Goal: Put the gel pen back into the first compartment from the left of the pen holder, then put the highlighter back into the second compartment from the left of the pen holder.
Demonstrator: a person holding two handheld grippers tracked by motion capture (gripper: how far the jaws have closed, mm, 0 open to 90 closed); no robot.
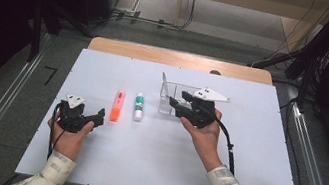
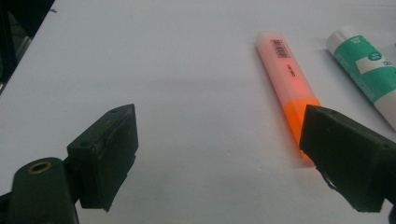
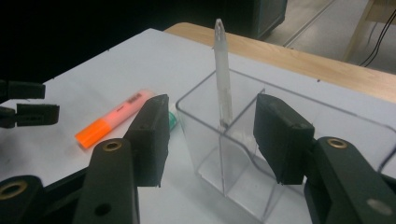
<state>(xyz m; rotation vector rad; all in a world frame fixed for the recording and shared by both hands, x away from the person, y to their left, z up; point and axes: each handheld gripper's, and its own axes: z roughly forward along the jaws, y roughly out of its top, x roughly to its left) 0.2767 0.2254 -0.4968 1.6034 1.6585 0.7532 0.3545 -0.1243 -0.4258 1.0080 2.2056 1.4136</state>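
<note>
An orange highlighter [image 1: 117,105] [image 2: 287,79] [image 3: 112,119] and a green-and-white glue stick [image 1: 138,107] [image 2: 369,70] lie side by side on the white table [image 1: 141,159]. To their right stands a clear plastic box [image 1: 173,105] [image 3: 198,126] with a pale pen [image 1: 165,85] [image 3: 223,84] leaning upright in it. My right gripper [image 1: 179,101] [image 3: 210,140] is open at the box's near side, its pads clear of the walls. My left gripper [image 1: 100,116] [image 2: 219,154] is open just left of the highlighter's orange end, with nothing between its jaws.
A wooden tabletop edge [image 1: 181,59] shows behind the white board. Dark equipment and cables [image 1: 154,20] stand on the floor beyond. The near half of the white table is bare between my two forearms.
</note>
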